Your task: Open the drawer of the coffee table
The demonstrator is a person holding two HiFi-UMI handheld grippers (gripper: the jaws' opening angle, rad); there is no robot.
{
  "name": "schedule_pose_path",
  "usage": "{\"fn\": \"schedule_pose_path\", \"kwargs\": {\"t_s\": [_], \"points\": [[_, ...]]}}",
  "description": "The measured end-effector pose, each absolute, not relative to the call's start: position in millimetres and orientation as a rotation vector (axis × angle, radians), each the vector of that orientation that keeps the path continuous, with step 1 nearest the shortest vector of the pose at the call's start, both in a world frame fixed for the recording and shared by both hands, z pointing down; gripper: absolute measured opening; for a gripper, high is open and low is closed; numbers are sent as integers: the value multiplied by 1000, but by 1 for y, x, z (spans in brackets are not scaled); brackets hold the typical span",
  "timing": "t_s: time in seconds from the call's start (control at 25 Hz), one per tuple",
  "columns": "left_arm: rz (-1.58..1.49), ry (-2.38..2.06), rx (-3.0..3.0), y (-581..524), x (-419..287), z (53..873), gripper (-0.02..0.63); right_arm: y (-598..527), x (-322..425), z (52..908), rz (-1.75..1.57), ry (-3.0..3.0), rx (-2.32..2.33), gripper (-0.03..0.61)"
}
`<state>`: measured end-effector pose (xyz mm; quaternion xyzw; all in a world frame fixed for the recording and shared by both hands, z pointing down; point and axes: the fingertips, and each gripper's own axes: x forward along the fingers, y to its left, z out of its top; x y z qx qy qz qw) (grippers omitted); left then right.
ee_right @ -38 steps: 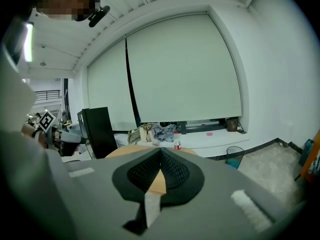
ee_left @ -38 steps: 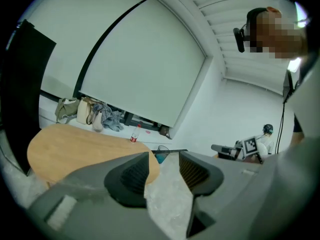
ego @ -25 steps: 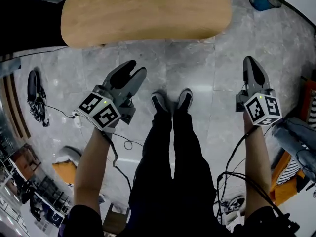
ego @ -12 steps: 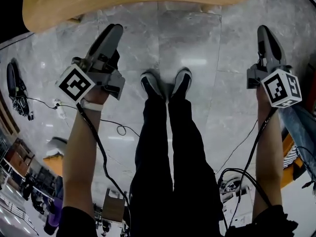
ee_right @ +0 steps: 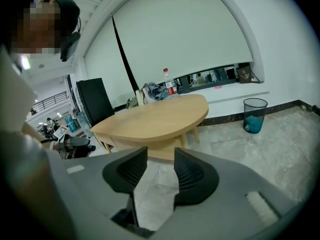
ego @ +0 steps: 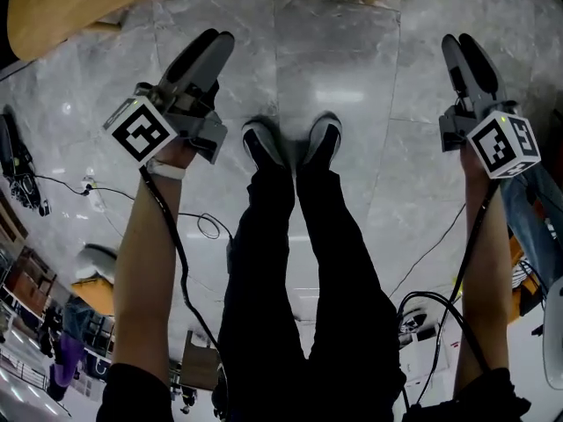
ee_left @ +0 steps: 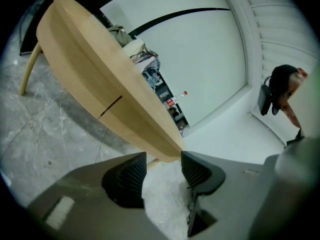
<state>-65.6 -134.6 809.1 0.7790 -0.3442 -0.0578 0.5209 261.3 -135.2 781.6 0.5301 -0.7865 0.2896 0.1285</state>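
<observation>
The light wooden coffee table (ego: 53,7) only shows its near edge along the top of the head view. In the left gripper view the table (ee_left: 95,69) runs slanted, with a thin drawer seam (ee_left: 110,106) in its side. The right gripper view has the table (ee_right: 160,115) straight ahead on the marble floor. My left gripper (ego: 211,47) hangs in front of the table's left part, its jaws opening with nothing between them. My right gripper (ego: 464,51) hangs at the right over bare floor, jaws also opening and empty. Neither touches the table.
My legs and shoes (ego: 290,143) stand between the two grippers. A bottle (ee_right: 170,86) and crumpled things lie at the table's far side, a black chair (ee_right: 95,101) stands behind it, and a waste bin (ee_right: 254,115) is at the right. Cables (ego: 207,227) trail on the floor.
Both grippers have sunk toward the floor and the table has slid to the top of the head view. The right jaws, shut before, now stand apart; the left gripper has rolled.
</observation>
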Motion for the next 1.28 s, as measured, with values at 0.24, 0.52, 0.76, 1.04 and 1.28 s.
{"fn": "schedule_pose_path", "kwargs": {"t_s": [0.24, 0.52, 0.76, 1.04, 1.28], "points": [[-203, -824, 1877, -178, -80, 852, 232, -153, 245, 806, 793, -2343, 1443, 198], [-343, -744, 1895, -207, -84, 904, 314, -192, 240, 861, 789, -2360, 1386, 299], [-371, -677, 1991, -228, -79, 923, 334, -217, 230, 876, 741, -2492, 1317, 357], [-425, -658, 2049, -252, -75, 922, 349, -235, 219, 863, 740, -2630, 1354, 360], [-469, -614, 2072, -255, -70, 906, 356, -237, 221, 864, 699, -2587, 1361, 311]]}}
